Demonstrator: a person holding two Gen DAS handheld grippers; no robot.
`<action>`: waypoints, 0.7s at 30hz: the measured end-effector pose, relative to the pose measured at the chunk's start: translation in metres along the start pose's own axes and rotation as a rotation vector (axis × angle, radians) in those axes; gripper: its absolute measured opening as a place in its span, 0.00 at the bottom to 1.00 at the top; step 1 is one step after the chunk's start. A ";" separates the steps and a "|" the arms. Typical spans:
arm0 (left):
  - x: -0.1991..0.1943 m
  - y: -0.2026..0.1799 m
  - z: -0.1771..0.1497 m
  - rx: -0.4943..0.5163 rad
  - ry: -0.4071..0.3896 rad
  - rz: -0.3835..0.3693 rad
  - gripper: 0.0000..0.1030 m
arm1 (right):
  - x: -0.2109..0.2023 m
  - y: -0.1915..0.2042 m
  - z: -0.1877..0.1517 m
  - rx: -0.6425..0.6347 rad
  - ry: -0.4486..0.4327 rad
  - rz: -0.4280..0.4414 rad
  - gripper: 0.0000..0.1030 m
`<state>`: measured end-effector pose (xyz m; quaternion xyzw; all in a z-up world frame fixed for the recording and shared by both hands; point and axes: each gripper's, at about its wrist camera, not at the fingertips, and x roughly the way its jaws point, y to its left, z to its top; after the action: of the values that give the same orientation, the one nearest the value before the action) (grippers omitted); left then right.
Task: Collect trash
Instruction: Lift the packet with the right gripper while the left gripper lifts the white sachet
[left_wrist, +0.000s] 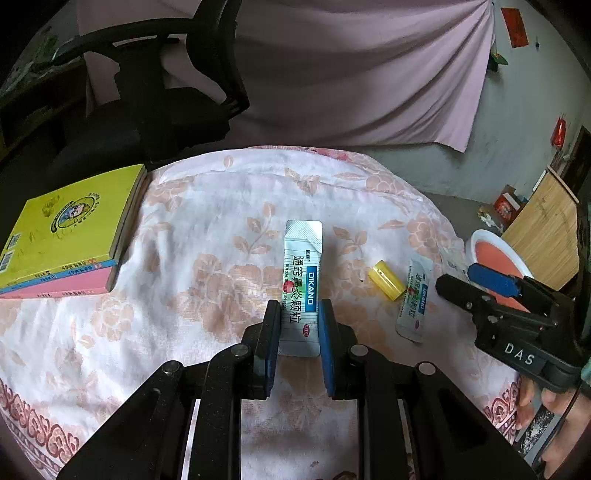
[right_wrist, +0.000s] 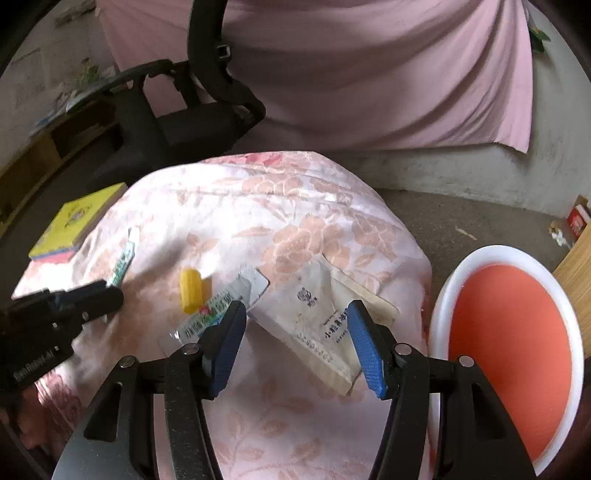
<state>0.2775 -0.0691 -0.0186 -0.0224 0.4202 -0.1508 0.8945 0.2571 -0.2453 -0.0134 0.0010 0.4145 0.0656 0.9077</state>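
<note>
My left gripper (left_wrist: 300, 328) is shut on the lower end of a white and green sachet (left_wrist: 303, 269), which sticks out forward over the floral cloth (left_wrist: 207, 229). A second such sachet (left_wrist: 413, 299) and a small yellow ribbed cylinder (left_wrist: 386, 284) lie to its right. In the right wrist view my right gripper (right_wrist: 295, 332) stands open above a beige flat packet (right_wrist: 317, 314) lying on the cloth. The second sachet (right_wrist: 218, 310) runs under the left fingertip, with the yellow cylinder (right_wrist: 190, 290) beside it. The left gripper (right_wrist: 92, 295) with its sachet (right_wrist: 123, 258) shows at the left.
A red basin with a white rim (right_wrist: 443, 295) stands just off the cloth's right edge. A stack of books (left_wrist: 70, 229) lies at the cloth's left. A black office chair (left_wrist: 147, 110) stands behind, before a pink curtain (left_wrist: 351, 74). A hand (left_wrist: 554, 424) holds the right gripper.
</note>
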 end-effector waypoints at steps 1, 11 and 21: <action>0.000 0.001 0.000 -0.001 0.001 -0.001 0.16 | 0.001 -0.001 0.000 0.004 0.006 0.001 0.54; -0.003 0.002 0.001 -0.011 0.002 -0.010 0.16 | 0.010 -0.005 -0.003 0.009 0.051 -0.003 0.53; -0.015 -0.007 -0.006 -0.006 -0.019 -0.004 0.16 | 0.002 -0.016 -0.004 0.048 0.021 0.028 0.26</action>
<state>0.2625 -0.0708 -0.0105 -0.0274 0.4118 -0.1513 0.8982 0.2570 -0.2613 -0.0182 0.0278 0.4253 0.0685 0.9021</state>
